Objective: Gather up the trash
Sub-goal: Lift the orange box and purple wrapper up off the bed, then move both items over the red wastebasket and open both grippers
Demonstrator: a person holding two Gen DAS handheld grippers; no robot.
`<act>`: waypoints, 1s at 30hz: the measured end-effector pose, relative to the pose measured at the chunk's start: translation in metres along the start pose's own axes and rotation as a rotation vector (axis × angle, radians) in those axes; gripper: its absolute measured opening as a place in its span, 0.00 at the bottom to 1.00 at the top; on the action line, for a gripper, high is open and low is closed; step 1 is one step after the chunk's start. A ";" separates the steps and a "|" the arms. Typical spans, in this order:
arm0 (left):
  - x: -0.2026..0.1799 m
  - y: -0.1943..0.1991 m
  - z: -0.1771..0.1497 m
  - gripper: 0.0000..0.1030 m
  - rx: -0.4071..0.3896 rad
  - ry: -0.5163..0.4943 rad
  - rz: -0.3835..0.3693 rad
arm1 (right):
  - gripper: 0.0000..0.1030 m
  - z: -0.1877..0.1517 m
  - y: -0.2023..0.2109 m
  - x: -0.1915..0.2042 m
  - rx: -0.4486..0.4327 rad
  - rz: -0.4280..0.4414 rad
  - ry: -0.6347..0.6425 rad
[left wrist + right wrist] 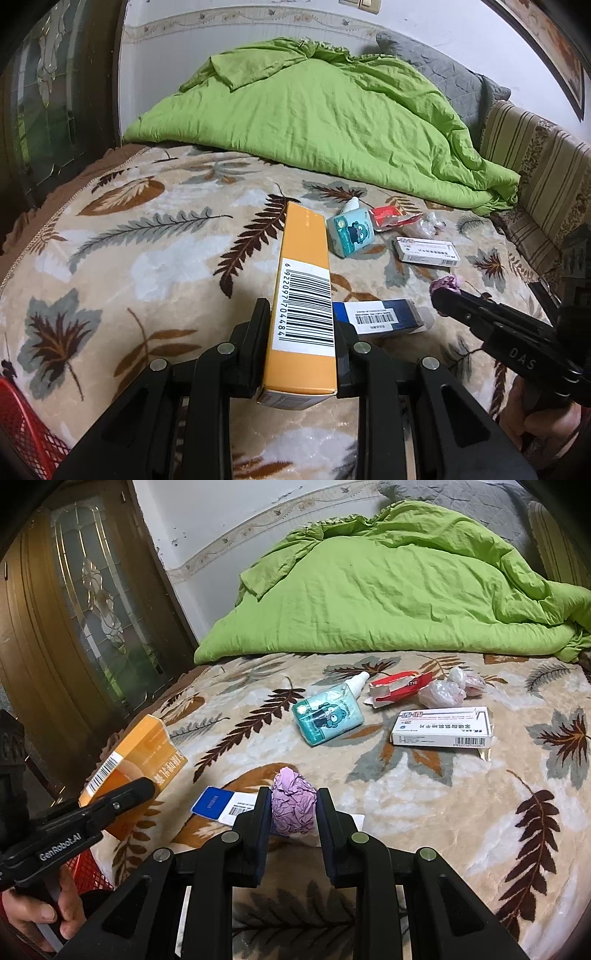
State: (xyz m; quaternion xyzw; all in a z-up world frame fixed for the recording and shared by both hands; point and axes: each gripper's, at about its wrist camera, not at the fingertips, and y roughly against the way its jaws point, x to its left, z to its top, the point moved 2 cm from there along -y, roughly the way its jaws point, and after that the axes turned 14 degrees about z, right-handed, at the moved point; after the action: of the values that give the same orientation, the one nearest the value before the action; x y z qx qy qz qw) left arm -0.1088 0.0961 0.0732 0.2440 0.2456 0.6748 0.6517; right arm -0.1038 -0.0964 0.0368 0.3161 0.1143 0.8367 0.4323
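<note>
My left gripper (301, 317) is shut on a long orange box (304, 295) with a barcode, held above the bed; the same orange box (136, 757) shows at the left in the right wrist view. My right gripper (291, 805) is shut on a crumpled purple paper ball (293, 806), also seen as a purple ball (445, 285) at the right. On the leaf-print blanket (424, 812) lie a blue and white box (380, 315), a teal tissue pack (327, 716), a white medicine box (441, 727), a torn red wrapper (400, 686) and crumpled plastic (448, 690).
A green duvet (332, 122) is piled at the back of the bed. A red mesh basket (22, 424) sits at the lower left, by the bed's edge. A wooden door with glass (74, 602) stands left. A striped headboard cushion (535, 177) runs along the right.
</note>
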 end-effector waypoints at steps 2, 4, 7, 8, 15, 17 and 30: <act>0.004 0.007 0.000 0.25 0.003 0.011 -0.006 | 0.25 -0.001 0.002 0.005 0.003 0.005 0.007; 0.010 0.017 0.002 0.25 0.001 0.031 -0.014 | 0.25 -0.002 0.005 0.011 0.004 0.025 0.008; 0.021 0.035 0.006 0.25 -0.025 0.050 -0.020 | 0.25 0.000 0.011 0.020 -0.003 0.053 0.006; 0.025 0.041 0.007 0.25 -0.031 0.055 -0.021 | 0.25 0.000 0.012 0.023 -0.004 0.070 -0.006; 0.064 0.091 0.008 0.25 -0.090 0.126 -0.024 | 0.25 0.018 0.013 0.071 0.002 0.203 0.026; 0.078 0.102 0.007 0.25 -0.100 0.153 -0.011 | 0.25 0.024 0.011 0.091 0.009 0.244 0.056; 0.243 0.151 -0.080 0.25 0.009 0.413 0.301 | 0.25 -0.012 -0.077 0.262 0.316 0.578 0.266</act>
State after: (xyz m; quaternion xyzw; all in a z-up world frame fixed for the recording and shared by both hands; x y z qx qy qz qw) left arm -0.2835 0.3336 0.1124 0.1378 0.3372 0.7987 0.4790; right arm -0.1731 0.1595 0.1042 0.2865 0.2033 0.9304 0.1048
